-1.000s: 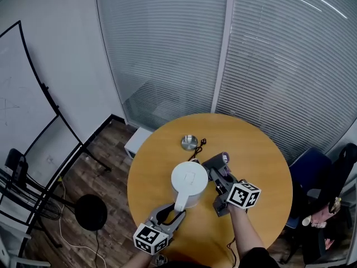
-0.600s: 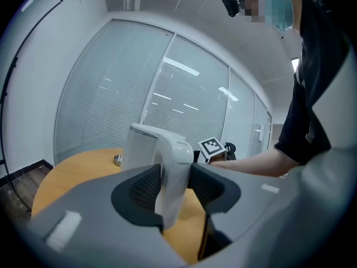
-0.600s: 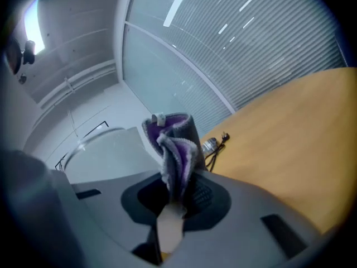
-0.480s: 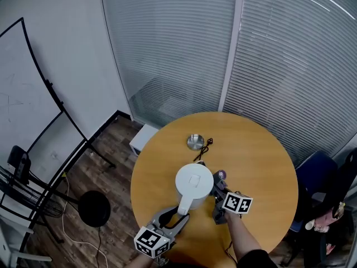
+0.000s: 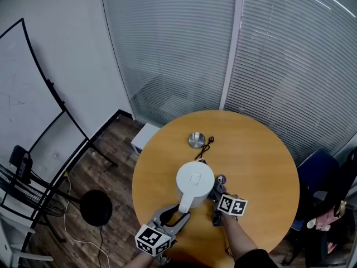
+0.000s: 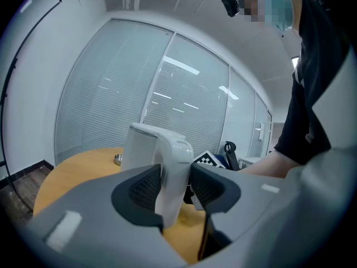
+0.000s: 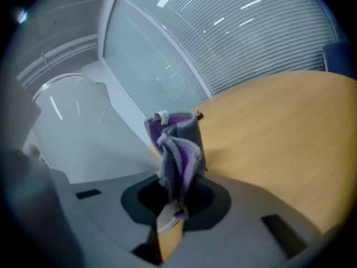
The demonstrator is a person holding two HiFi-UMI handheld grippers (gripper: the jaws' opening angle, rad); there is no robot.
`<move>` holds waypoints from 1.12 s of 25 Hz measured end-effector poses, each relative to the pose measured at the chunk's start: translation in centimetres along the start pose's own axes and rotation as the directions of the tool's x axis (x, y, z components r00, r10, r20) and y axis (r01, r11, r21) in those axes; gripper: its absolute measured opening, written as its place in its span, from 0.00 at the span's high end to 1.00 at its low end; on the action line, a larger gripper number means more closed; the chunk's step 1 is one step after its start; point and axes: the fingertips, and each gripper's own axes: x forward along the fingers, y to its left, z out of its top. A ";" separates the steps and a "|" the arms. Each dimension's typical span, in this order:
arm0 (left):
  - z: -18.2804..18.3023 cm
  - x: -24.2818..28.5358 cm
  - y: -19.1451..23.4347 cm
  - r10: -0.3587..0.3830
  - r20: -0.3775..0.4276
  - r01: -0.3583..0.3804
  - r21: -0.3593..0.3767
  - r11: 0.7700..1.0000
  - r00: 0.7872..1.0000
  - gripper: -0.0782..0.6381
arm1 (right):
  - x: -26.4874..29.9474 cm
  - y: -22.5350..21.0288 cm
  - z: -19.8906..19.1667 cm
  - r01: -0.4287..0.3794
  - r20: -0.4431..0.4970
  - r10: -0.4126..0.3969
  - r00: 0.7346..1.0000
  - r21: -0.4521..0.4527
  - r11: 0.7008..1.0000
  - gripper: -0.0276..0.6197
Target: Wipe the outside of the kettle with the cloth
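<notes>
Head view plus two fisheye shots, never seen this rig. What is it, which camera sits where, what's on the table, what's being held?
There is no robot here. A person holds a two-finger gripper in each hand, and the checkered cubes are part of those grippers. The head view comes from a camera on the person's head, looking down on a round wooden table. The other two pictures come from a camera riding on each gripper, looking along its fingers. On the table are a white kettle, a small round metal piece and a dark cord. The left gripper is shut on the kettle handle. The right gripper pinches a grey-and-purple cloth close beside the kettle's wall. Whether the cloth touches it, I cannot tell.
</notes>
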 end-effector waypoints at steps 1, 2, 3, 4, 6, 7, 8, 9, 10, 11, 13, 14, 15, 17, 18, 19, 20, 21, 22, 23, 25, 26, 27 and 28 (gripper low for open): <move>-0.1 0.0 -0.1 -0.007 -0.007 0.007 0.005 1.000 1.000 0.65 | -0.6 0.2 0.1 0.016 0.008 -0.016 1.000 -0.010 1.000 0.87; -0.1 0.0 -0.2 -0.013 -0.013 0.013 0.010 1.000 1.000 0.65 | -1.2 0.4 0.1 0.030 0.017 -0.029 0.999 -0.022 0.999 0.87; -0.1 -0.1 -0.2 -0.018 -0.017 0.018 0.012 1.000 1.000 0.65 | -2.0 0.8 0.2 0.040 0.027 -0.039 0.999 -0.036 0.999 0.87; -0.1 -0.1 -0.2 -0.020 -0.018 0.021 0.014 1.000 1.000 0.65 | -2.7 1.3 0.3 0.049 0.037 -0.047 0.998 -0.050 0.998 0.87; -0.1 -0.2 -0.1 -0.019 -0.016 0.020 0.020 1.000 1.000 0.65 | -4.2 2.4 0.6 0.061 0.065 -0.056 0.996 -0.081 0.995 0.87; -0.1 -0.2 -0.1 -0.016 -0.017 0.017 0.029 0.999 1.000 0.65 | -4.9 2.8 0.8 0.069 0.079 -0.061 0.995 -0.097 0.993 0.87; -0.3 -0.2 0.0 -0.012 -0.019 0.013 0.041 0.999 1.000 0.65 | -5.7 3.2 0.9 0.079 0.092 -0.069 0.993 -0.112 0.991 0.87; -0.4 -0.2 0.0 -0.007 -0.022 0.008 0.052 0.999 1.000 0.66 | -6.5 3.5 0.8 0.090 0.102 -0.077 0.992 -0.125 0.988 0.87; -0.6 -0.3 0.0 -0.004 -0.025 0.006 0.059 0.998 1.000 0.66 | -7.3 3.9 0.7 0.100 0.111 -0.086 0.990 -0.135 0.986 0.87; -0.7 -0.4 0.0 -0.003 -0.026 0.004 0.063 0.998 1.000 0.66 | -8.2 4.2 0.6 0.109 0.120 -0.093 0.989 -0.143 0.984 0.87; -0.9 -0.9 -0.1 0.001 -0.024 0.001 0.073 0.997 1.000 0.66 | -9.9 5.1 0.1 0.125 0.137 -0.103 0.985 -0.160 0.979 0.87; -0.9 -1.2 -0.1 0.004 -0.022 -0.002 0.080 0.997 1.000 0.67 | -10.8 5.6 -0.2 0.132 0.146 -0.108 0.983 -0.170 0.977 0.87; -1.0 -1.5 -0.1 0.007 -0.019 -0.006 0.086 0.996 1.000 0.68 | -11.7 6.1 -0.6 0.138 0.154 -0.111 0.982 -0.178 0.974 0.87; -1.1 -2.2 0.0 0.013 -0.015 -0.011 0.089 0.996 1.000 0.70 | -13.3 7.4 -1.4 0.143 0.168 -0.113 0.979 -0.183 0.973 0.87; -1.2 -2.6 0.0 0.015 -0.015 -0.014 0.090 0.996 1.000 0.71 | -14.1 8.0 -1.9 0.145 0.176 -0.113 0.978 -0.179 0.973 0.87; -1.3 -3.0 0.0 0.018 -0.015 -0.016 0.093 0.996 1.000 0.73 | -14.8 8.5 -2.4 0.147 0.185 -0.114 0.976 -0.174 0.974 0.87; -1.4 -3.5 0.0 0.021 -0.014 -0.019 0.095 0.995 1.000 0.74 | -15.5 9.0 -2.9 0.149 0.194 -0.115 0.974 -0.169 0.974 0.87; -1.6 -4.1 0.0 0.024 -0.013 -0.023 0.096 0.995 1.000 0.75 | -16.1 9.5 -3.4 0.150 0.203 -0.116 0.972 -0.164 0.975 0.87; -1.7 -4.6 0.0 0.027 -0.013 -0.025 0.096 0.995 1.000 0.77 | -16.7 9.9 -3.9 0.152 0.211 -0.116 0.971 -0.161 0.975 0.87; -1.9 -5.1 0.0 0.028 -0.014 -0.026 0.094 0.995 1.000 0.79 | -17.2 10.3 -4.4 0.153 0.216 -0.116 0.969 -0.161 0.975 0.87; -2.2 -6.1 -0.1 0.024 -0.021 -0.022 0.090 0.996 0.999 0.83 | -18.2 11.2 -5.3 0.155 0.224 -0.117 0.968 -0.163 0.974 0.87; -2.3 -6.6 -0.2 0.020 -0.024 -0.018 0.088 0.996 1.000 0.85 | -18.6 11.7 -5.7 0.156 0.229 -0.116 0.966 -0.162 0.974 0.87; -2.5 -7.1 -0.3 0.015 -0.026 -0.013 0.084 0.996 1.000 0.86 | -19.1 12.2 -6.1 0.156 0.236 -0.116 0.965 -0.159 0.975 0.87; -2.7 -7.6 -0.4 0.009 -0.028 -0.007 0.079 0.997 1.000 0.87 | -19.5 12.7 -6.5 0.155 0.244 -0.114 0.963 -0.153 0.976 0.87</move>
